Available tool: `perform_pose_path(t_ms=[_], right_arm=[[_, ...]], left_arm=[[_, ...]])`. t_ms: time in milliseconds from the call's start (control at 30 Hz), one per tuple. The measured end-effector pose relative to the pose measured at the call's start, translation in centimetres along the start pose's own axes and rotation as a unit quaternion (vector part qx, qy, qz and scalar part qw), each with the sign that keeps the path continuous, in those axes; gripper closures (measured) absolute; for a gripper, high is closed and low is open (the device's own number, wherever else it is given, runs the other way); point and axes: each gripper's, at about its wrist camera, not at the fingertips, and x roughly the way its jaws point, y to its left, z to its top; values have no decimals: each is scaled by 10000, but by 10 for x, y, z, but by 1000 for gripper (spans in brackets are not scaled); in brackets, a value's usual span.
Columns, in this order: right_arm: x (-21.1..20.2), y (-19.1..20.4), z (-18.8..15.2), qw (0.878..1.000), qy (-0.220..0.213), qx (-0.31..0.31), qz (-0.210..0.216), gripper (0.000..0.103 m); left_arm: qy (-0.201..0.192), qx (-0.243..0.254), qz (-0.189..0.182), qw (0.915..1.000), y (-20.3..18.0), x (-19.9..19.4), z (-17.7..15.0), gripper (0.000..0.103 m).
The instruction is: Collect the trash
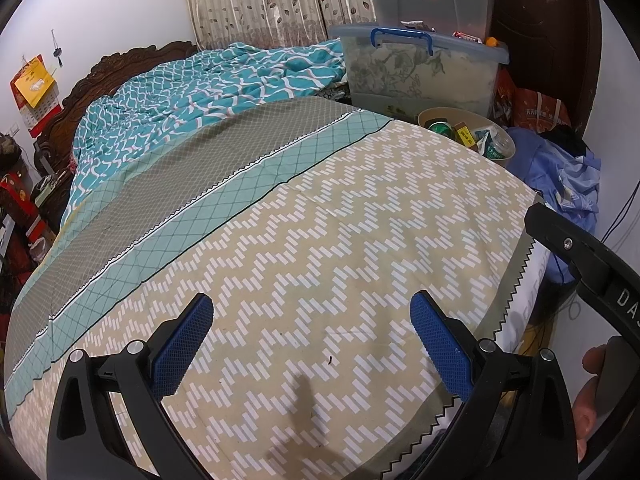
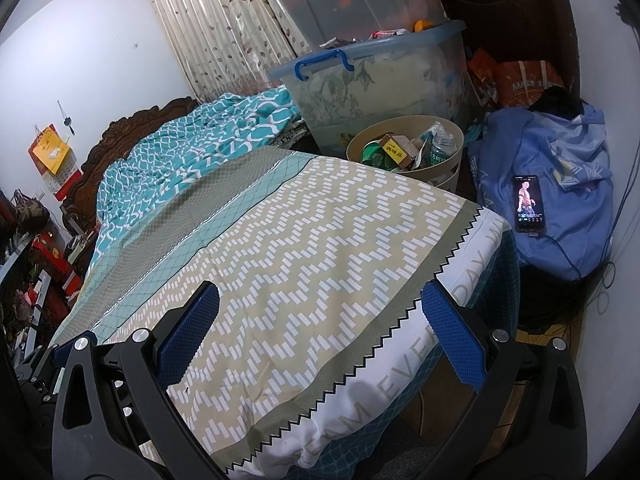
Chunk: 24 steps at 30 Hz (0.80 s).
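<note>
Now, both grippers: held low over the foot of the bed, looking along it.
Left gripper (image 1: 312, 344): jaws wide apart, nothing between them. Only the bed sheet (image 1: 320, 240) shows in the gap.
Left pads (image 1: 180, 344): blue and bumpy, both tilted outward.
Right gripper (image 2: 320, 336): jaws wide apart too, nothing held. The bed corner sits between them.
Right pads (image 2: 452, 336): blue; the right one hangs past the edge of the bed.
Hand (image 1: 588, 400): a few fingers show past the right jaw in the left view, on a black handle (image 1: 600, 264).
Bin (image 2: 404, 148): round and tan, far ahead of the jaws and a bit to the right, just past the far edge of the bed. It stands up straight with its mouth open to the top.
Trash in bin: full to the rim. A clear bottle (image 2: 442, 148) with a green label stands almost upright, leaning a little. A small brown box (image 2: 394, 146) with a yellow label lies flat beside it. A green can (image 2: 370, 154) lies on the left side.
Tub (image 2: 372, 80): big and clear with a blue lid and handle, right behind the bin.
Phone (image 2: 528, 202): screen lit, lying on a blue cloth (image 2: 568, 200), ahead and right of the right jaw.
Blanket (image 1: 208, 92): teal and white, bunched up far ahead on the left.
</note>
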Motion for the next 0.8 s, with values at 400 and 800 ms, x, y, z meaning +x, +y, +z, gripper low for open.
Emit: perform_pose_path(t_ms=[400,800], right_arm=[[0,0,0,10000,-8,1,-1,3],[0,1,2,10000,-8,-12,8,3]], left_arm=[[-1,6,0,10000,0,0,0,8],[1,3,12,10000,-1,0,0,8]])
